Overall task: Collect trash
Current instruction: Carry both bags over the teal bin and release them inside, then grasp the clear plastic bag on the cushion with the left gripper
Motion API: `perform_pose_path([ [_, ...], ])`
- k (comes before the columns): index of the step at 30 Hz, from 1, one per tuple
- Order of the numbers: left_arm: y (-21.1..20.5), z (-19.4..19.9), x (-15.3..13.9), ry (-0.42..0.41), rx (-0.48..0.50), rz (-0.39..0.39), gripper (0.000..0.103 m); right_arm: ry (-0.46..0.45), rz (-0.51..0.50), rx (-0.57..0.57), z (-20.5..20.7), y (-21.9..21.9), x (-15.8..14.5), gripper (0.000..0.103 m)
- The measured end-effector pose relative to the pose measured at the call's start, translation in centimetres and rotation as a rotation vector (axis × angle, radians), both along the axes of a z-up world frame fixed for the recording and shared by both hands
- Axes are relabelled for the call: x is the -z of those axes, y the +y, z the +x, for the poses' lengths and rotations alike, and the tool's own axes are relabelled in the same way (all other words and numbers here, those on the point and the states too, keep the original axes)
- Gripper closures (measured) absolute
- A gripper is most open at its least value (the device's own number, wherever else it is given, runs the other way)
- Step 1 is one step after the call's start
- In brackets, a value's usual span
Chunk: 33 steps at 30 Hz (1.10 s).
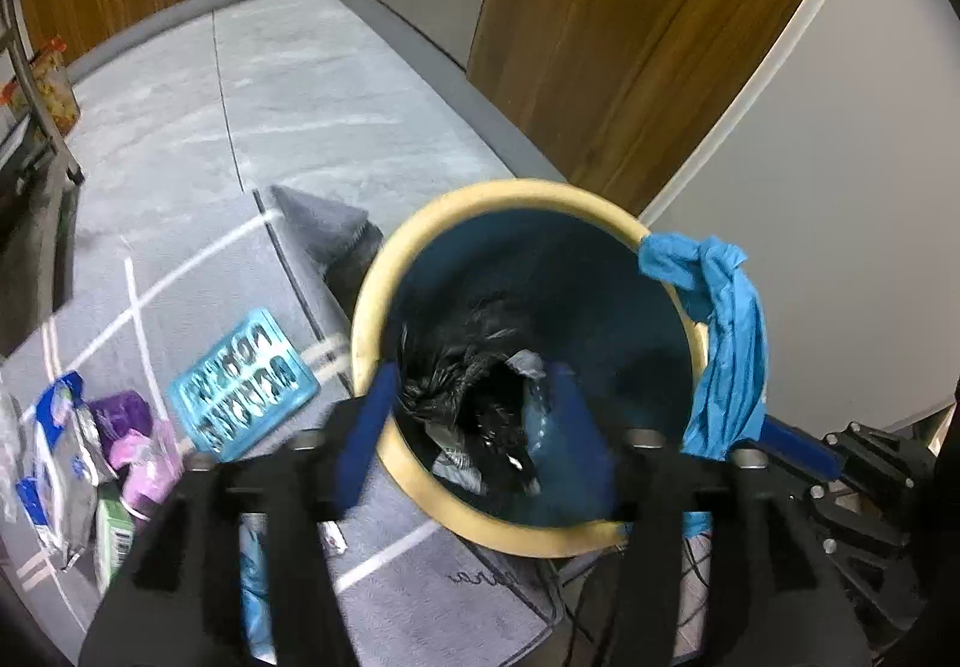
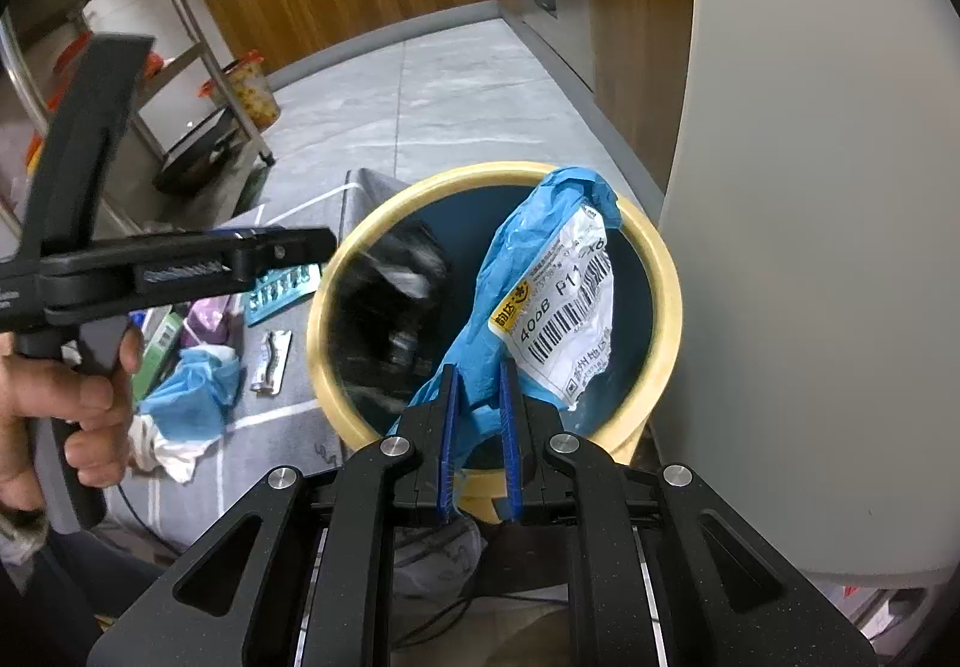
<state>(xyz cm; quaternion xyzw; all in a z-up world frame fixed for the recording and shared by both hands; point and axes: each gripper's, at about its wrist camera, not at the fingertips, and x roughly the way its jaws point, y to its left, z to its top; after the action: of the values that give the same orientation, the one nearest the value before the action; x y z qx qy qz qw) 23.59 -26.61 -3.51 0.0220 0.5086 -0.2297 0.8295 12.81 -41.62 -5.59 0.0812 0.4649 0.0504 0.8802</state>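
Right gripper (image 2: 480,403): jaws clamped on blue mailer bag (image 2: 540,295), held over near rim of bin (image 2: 666,301); best carried further over the mouth before letting go.
Left gripper (image 1: 474,427): jaws spread wide over the bin, nothing between them; black bag (image 1: 474,385) lying loose inside below.
Bin: yellow-rimmed, upright on the floor, right of the mat (image 1: 420,577).
Risk: mailer draped on the rim, likely to snag or slide outside.
Left, on the mat: blue tray (image 1: 243,382), wrappers (image 1: 66,451), blue crumpled bag (image 2: 192,391) not yet collected.
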Motion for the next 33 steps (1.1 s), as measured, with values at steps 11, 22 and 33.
perform_pose_path([
  [11, 3.6, -0.6, -3.6, -0.062, -0.043, -0.031, 0.02, 0.034, -0.018, 0.002, 1.1, 0.7, 1.0, 0.088],
  [22, 11.5, -1.4, -6.1, -0.097, -0.133, -0.057, 0.017, 0.052, -0.023, 0.031, 2.1, 1.4, 1.2, 0.072],
  [33, 19.6, -2.5, -6.2, -0.105, -0.251, -0.046, 0.017, 0.008, -0.006, -0.04, 3.0, 5.2, -0.3, 0.05],
])
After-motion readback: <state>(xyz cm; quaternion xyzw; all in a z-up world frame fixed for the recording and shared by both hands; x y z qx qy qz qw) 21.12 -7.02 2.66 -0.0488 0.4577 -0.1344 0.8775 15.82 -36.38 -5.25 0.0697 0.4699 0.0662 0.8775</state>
